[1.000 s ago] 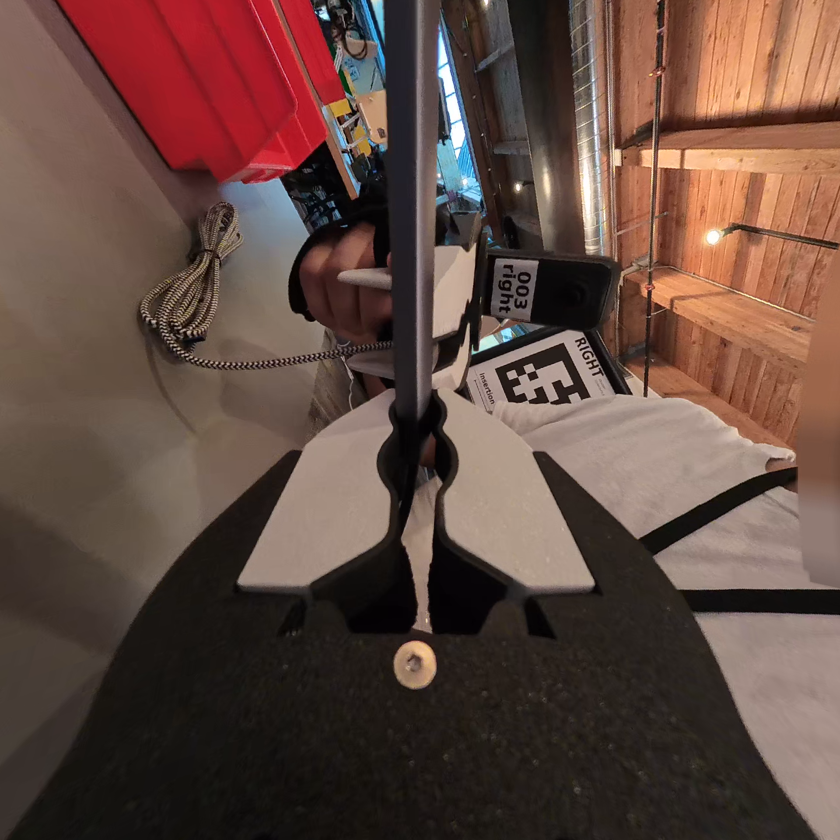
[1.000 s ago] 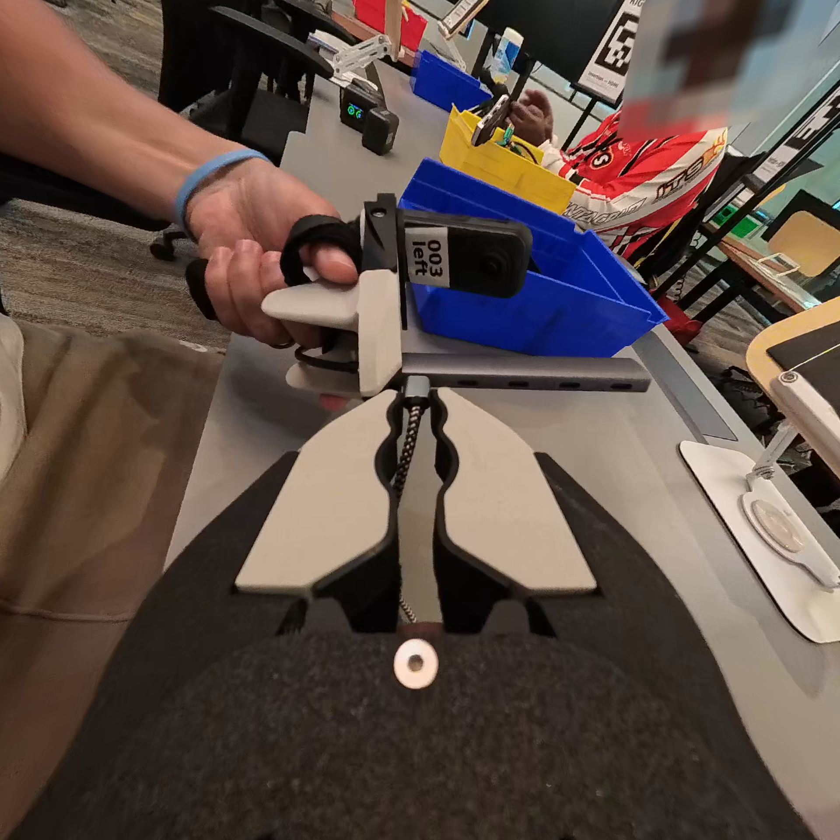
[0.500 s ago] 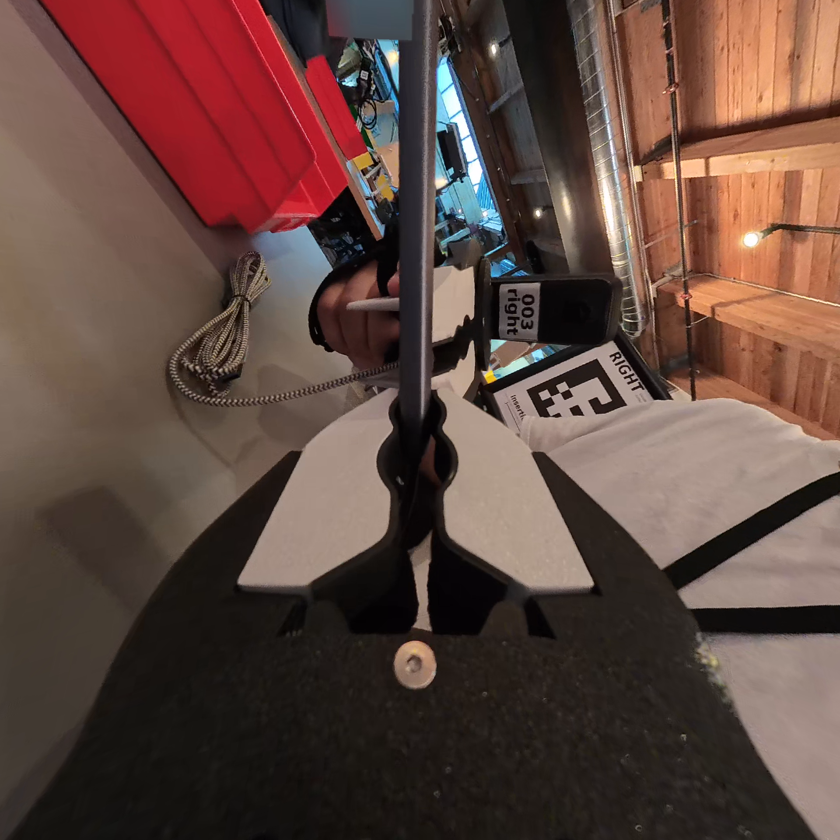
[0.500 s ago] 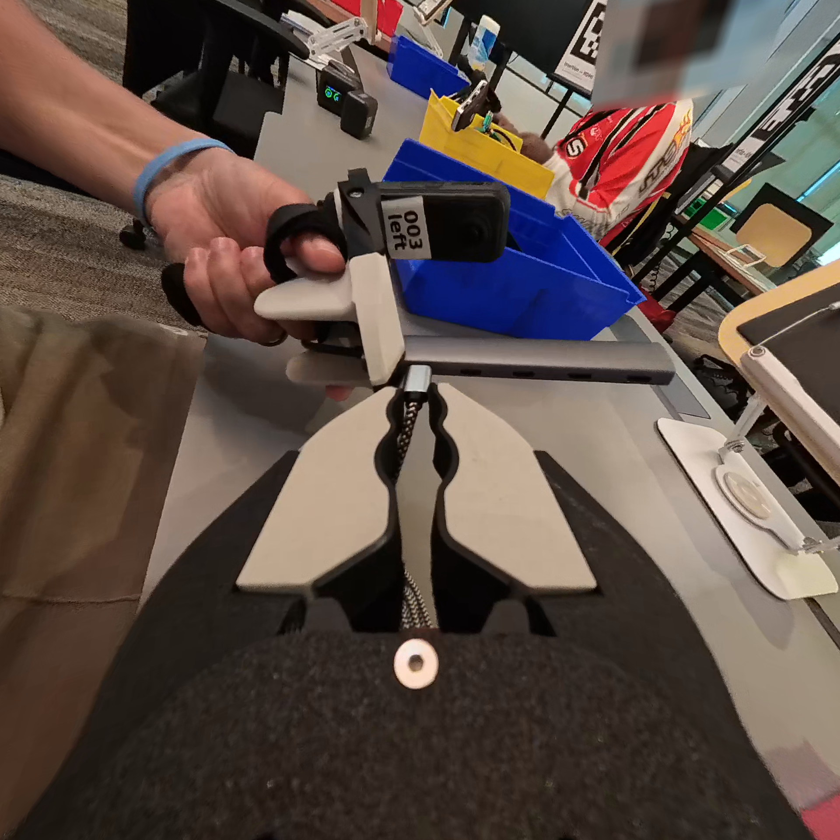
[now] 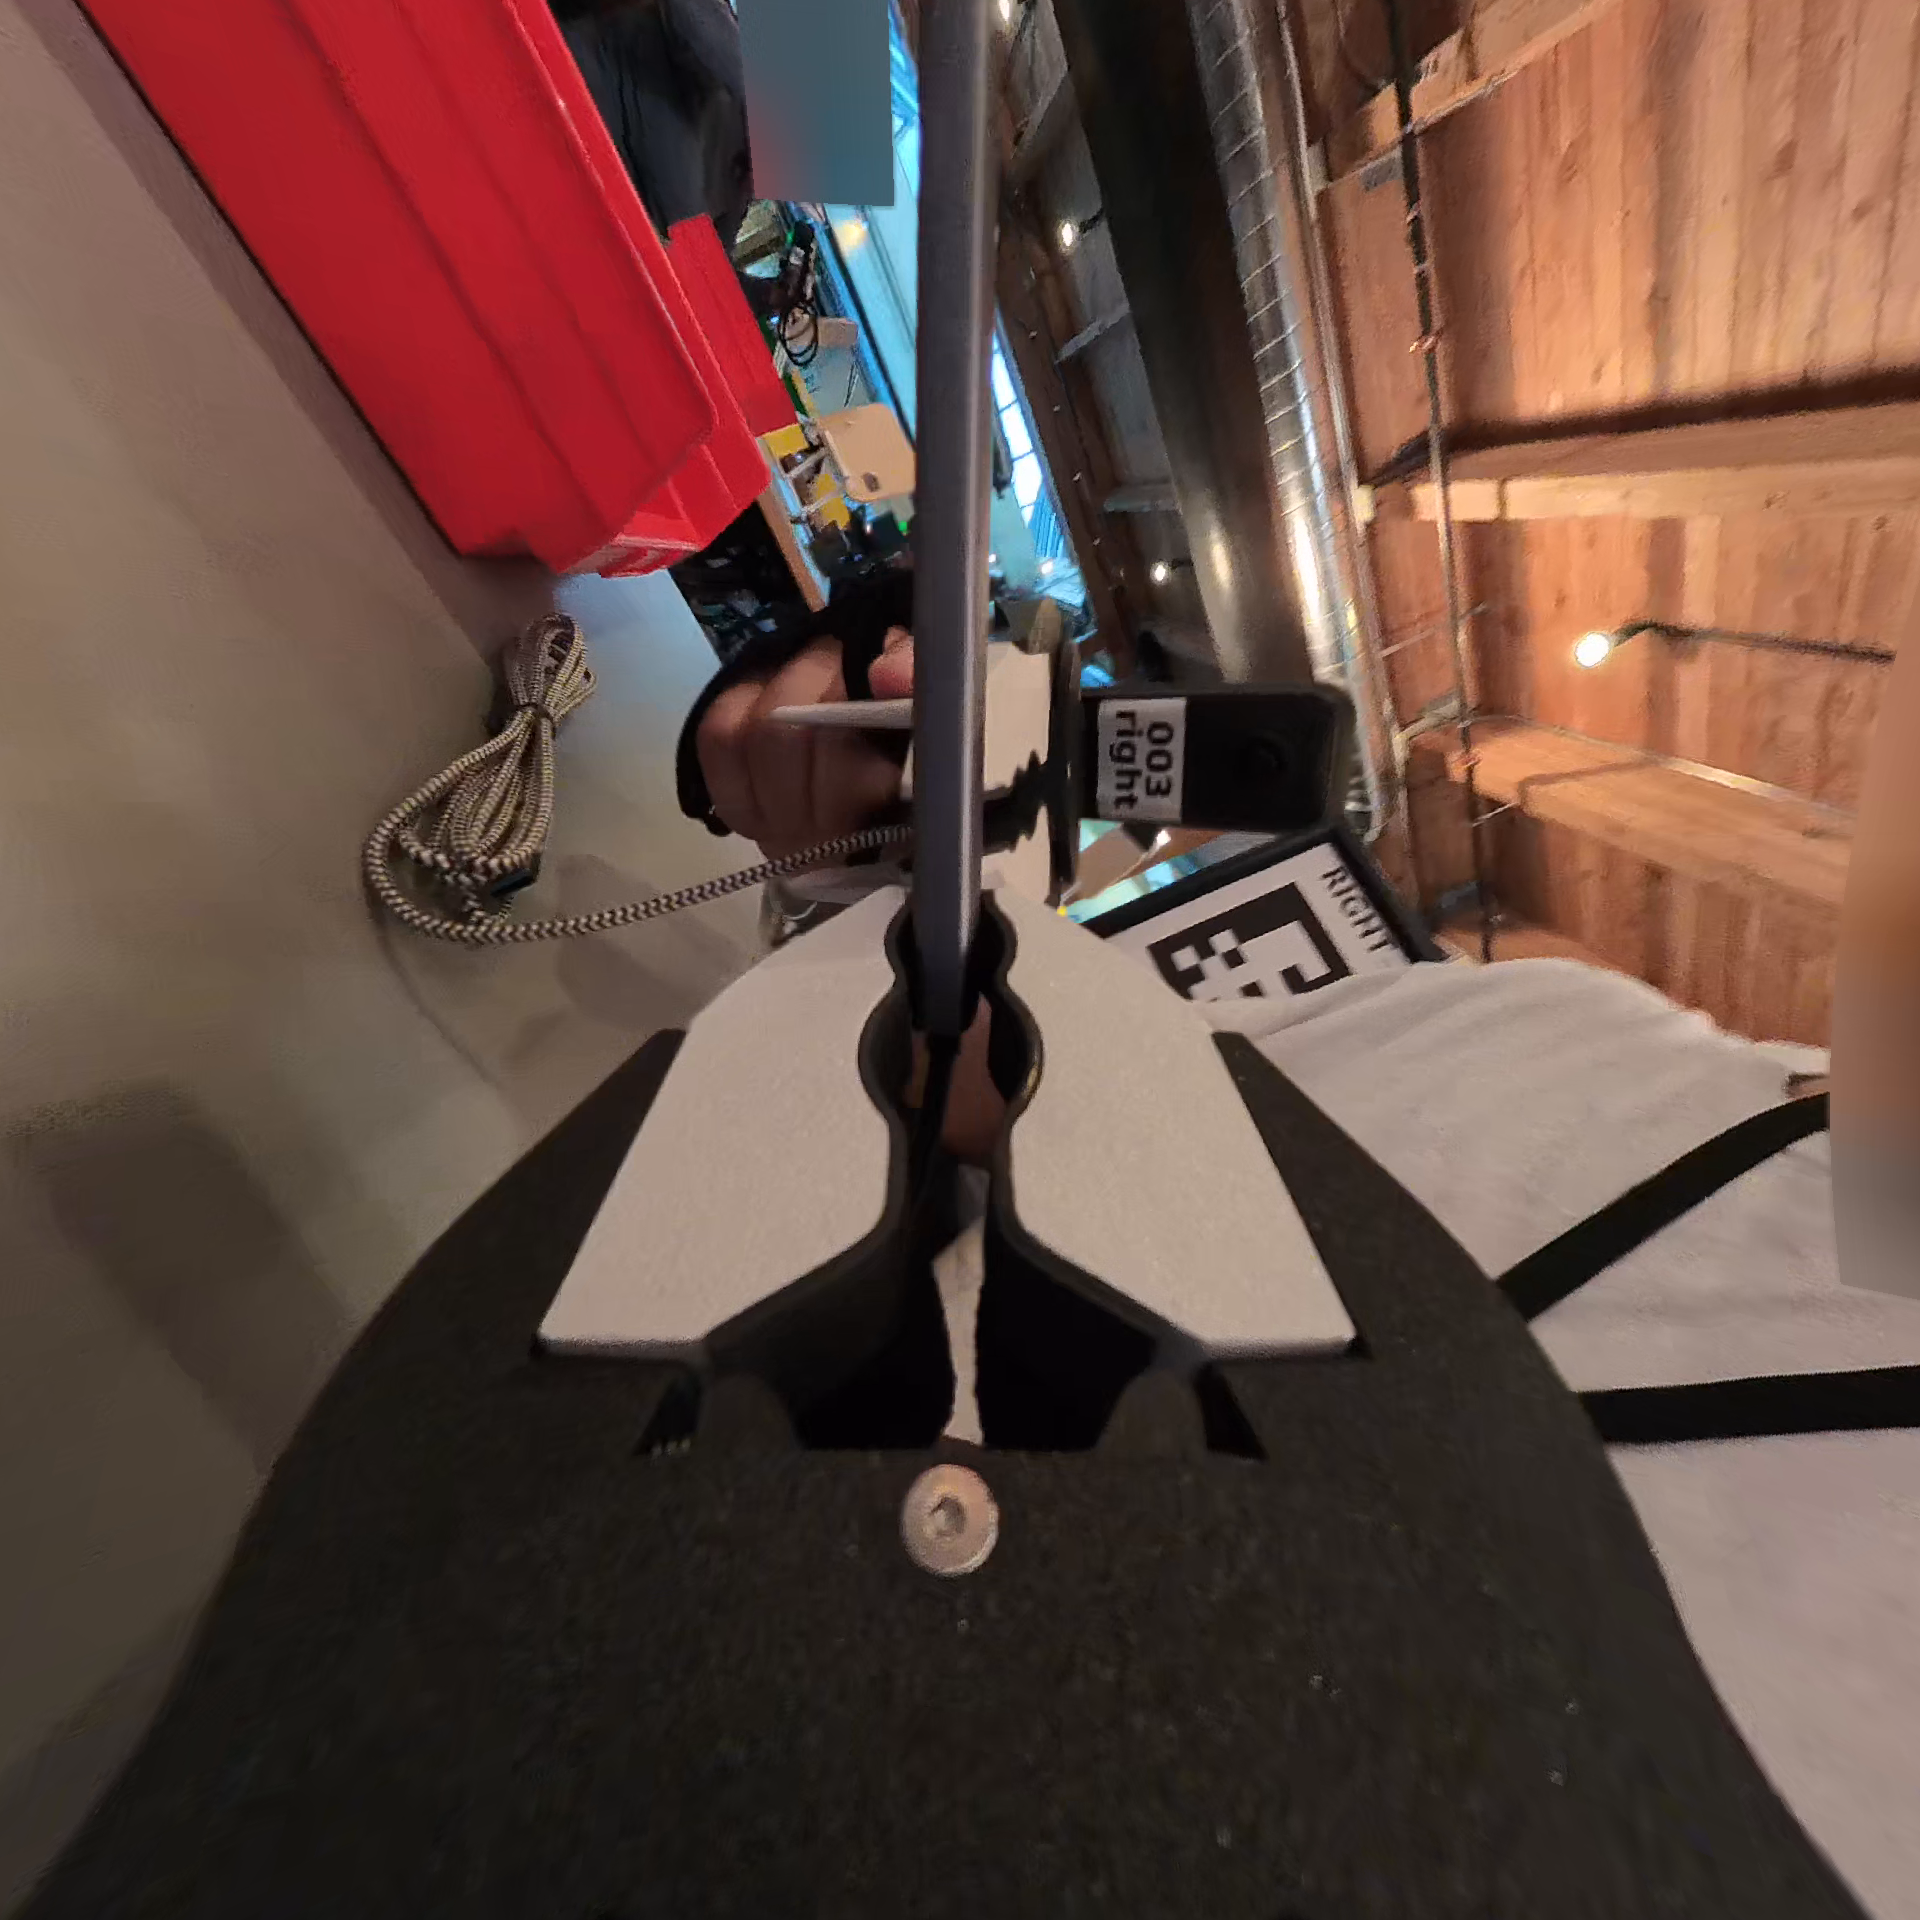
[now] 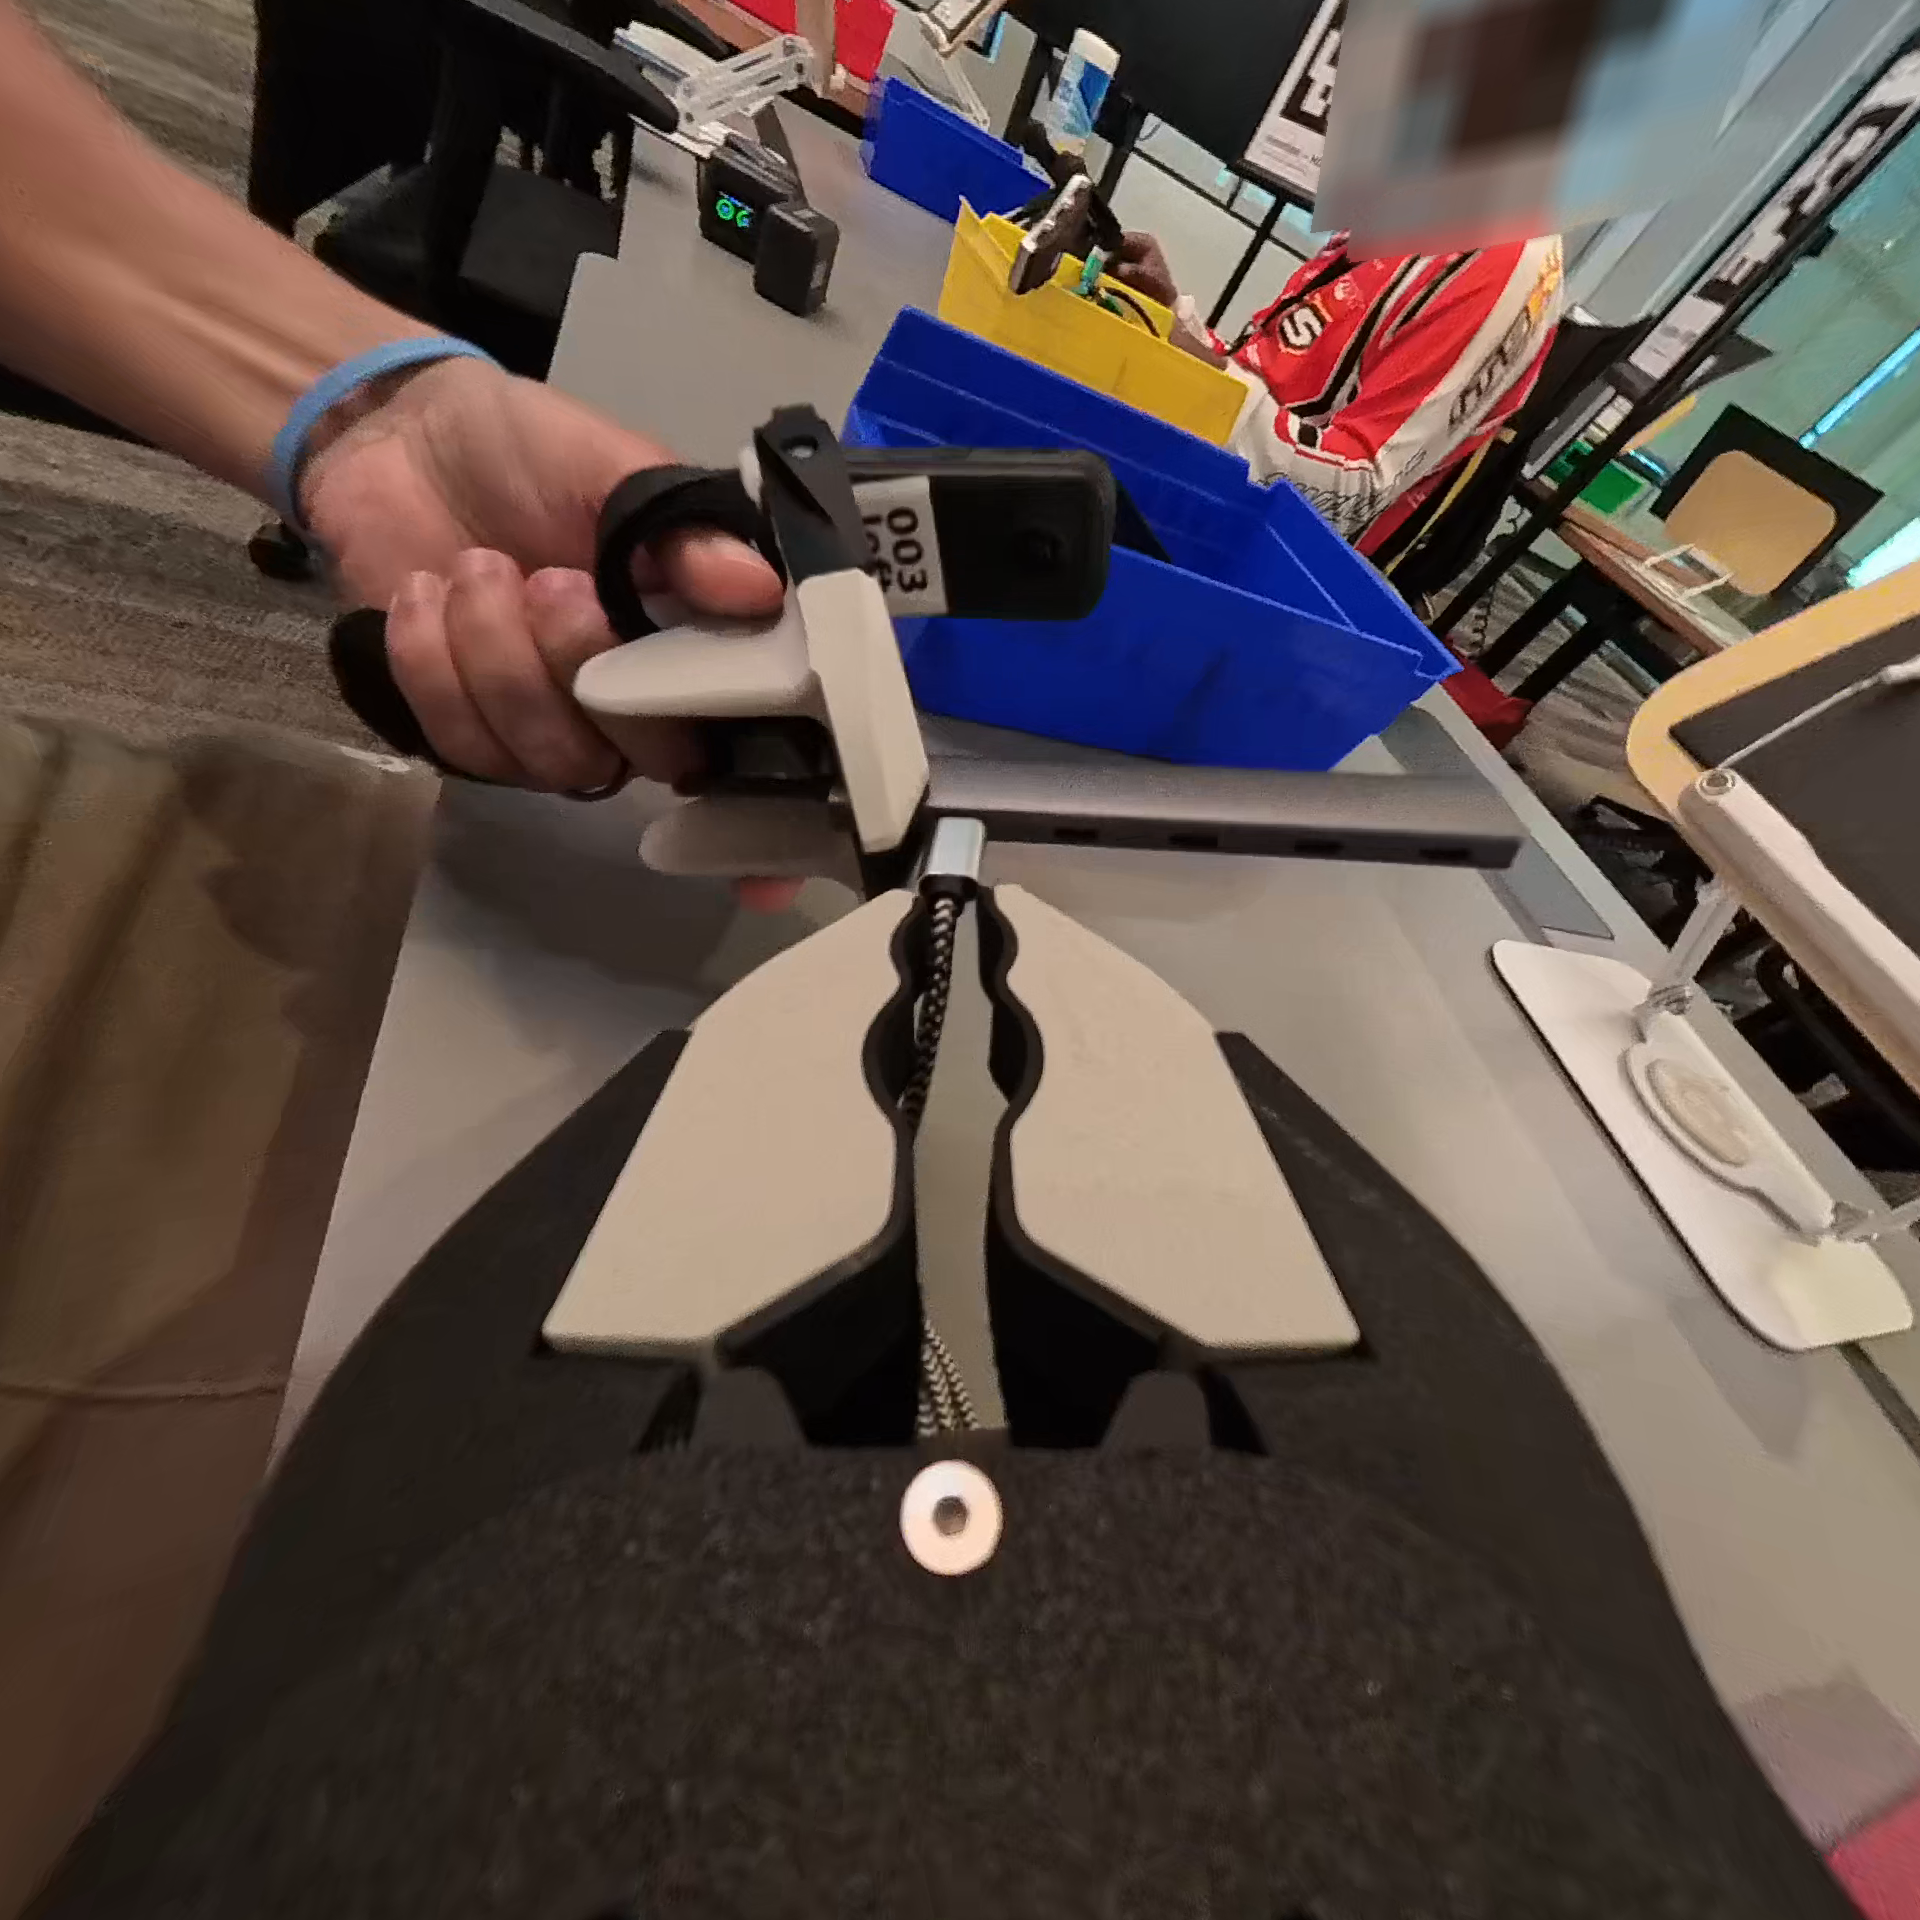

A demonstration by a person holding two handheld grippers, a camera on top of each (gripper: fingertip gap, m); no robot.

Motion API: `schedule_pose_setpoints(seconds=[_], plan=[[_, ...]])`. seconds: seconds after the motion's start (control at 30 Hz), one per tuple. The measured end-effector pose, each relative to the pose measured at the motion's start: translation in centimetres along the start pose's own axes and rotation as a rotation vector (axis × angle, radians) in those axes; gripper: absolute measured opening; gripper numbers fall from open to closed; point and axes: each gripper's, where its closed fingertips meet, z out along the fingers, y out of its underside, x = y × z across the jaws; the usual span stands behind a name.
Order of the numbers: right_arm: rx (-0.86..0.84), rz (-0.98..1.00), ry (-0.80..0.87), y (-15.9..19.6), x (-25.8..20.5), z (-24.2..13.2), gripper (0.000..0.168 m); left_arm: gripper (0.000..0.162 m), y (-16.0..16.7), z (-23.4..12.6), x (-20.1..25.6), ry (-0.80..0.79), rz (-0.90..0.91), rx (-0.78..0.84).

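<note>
My left gripper (image 5: 948, 935) is shut on one end of a slim grey hub (image 5: 951, 416), which runs straight away from the fingertips. My right gripper (image 6: 951, 904) is shut on a braided black-and-white cable (image 6: 935, 997). The cable's silver plug (image 6: 951, 847) sits against the long side of the hub (image 6: 1195, 821), close to the left gripper's fingers (image 6: 873, 727). How deep the plug sits is hidden. The rest of the cable (image 5: 623, 914) trails to a coil (image 5: 488, 769) on the table. Both are held above the grey table (image 6: 1299, 1039).
A blue bin (image 6: 1143, 644) stands just behind the hub, with a yellow bin (image 6: 1070, 322) farther back. A white stand (image 6: 1662, 1143) is on the right. Red bins (image 5: 468, 312) sit beyond the cable coil. A seated person in a red shirt (image 6: 1403, 353) is at the far end. The tips of both grippers are at nearly the same place.
Both grippers keep their hold. The two have shifted together a little over the table, and both views have tilted slightly. The plug stays against the hub.
</note>
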Motion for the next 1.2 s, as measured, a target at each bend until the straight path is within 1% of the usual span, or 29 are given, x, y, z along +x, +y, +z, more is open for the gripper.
schedule_pose_setpoints(seconds=[0.13, 0.2, 0.27, 0.33, 0.4, 0.43, 0.5, 0.6, 0.67, 0.73, 0.83, 0.97, 1.07, 1.2], plan=[[0.017, 0.011, 0.045, 0.0, -0.2, 0.2, 0.011, 0.009, 0.2, -0.2, -0.2, -0.001, -0.038, -0.023], [0.029, 0.004, 0.068, -0.3, -0.2, 0.3, 0.01, 0.009, 0.3, -0.1, -0.2, -0.023, -0.02, -0.041], [-0.003, 0.062, 0.039, -0.1, -0.2, 0.5, 0.01, 0.01, 0.4, -0.3, -0.6, -0.076, 0.04, -0.064], [-0.011, 0.143, 0.031, 0.0, 0.2, 0.7, 0.01, 0.015, 0.3, -0.5, -0.9, -0.163, 0.18, -0.093], [-0.016, 0.212, 0.043, 0.2, 0.7, 0.7, 0.01, 0.026, 0.0, -1.0, -1.5, -0.312, 0.372, -0.123], [-0.018, 0.258, 0.038, 0.4, 1.0, 0.7, 0.01, 0.029, -0.3, -1.3, -2.0, -0.404, 0.481, -0.131], [-0.029, 0.336, 0.032, 0.9, 1.3, 0.8, 0.01, 0.031, -1.2, -1.8, -2.7, -0.569, 0.683, -0.125], [-0.08, 0.384, 0.077, 1.8, 1.9, 1.1, 0.01, 0.033, -2.2, -2.6, -3.7, -0.808, 0.962, -0.142], [-0.09, 0.439, 0.091, 2.0, 2.2, 1.3, 0.01, 0.035, -2.4, -2.8, -4.2, -0.926, 1.115, -0.173], [-0.098, 0.488, 0.076, 2.0, 1.9, 1.5, 0.01, 0.035, -2.6, -2.8, -4.1, -0.992, 1.222, -0.178], [-0.104, 0.466, 0.076, 2.0, 1.5, 1.8, 0.01, 0.034, -2.6, -2.7, -4.0, -1.003, 1.228, -0.168], [-0.102, 0.448, 0.081, 1.8, 1.1, 2.1, 0.01, 0.033, -2.9, -3.0, -4.2, -0.962, 1.082, -0.128], [-0.078, 0.422, 0.101, 1.5, 1.2, 2.1, 0.01, 0.032, -2.6, -2.8, -4.2, -0.877, 0.946, -0.104], [-0.044, 0.404, 0.114, 1.4, 1.2, 2.1, 0.01, 0.029, -2.6, -2.7, -3.9, -0.783, 0.81, -0.068]])
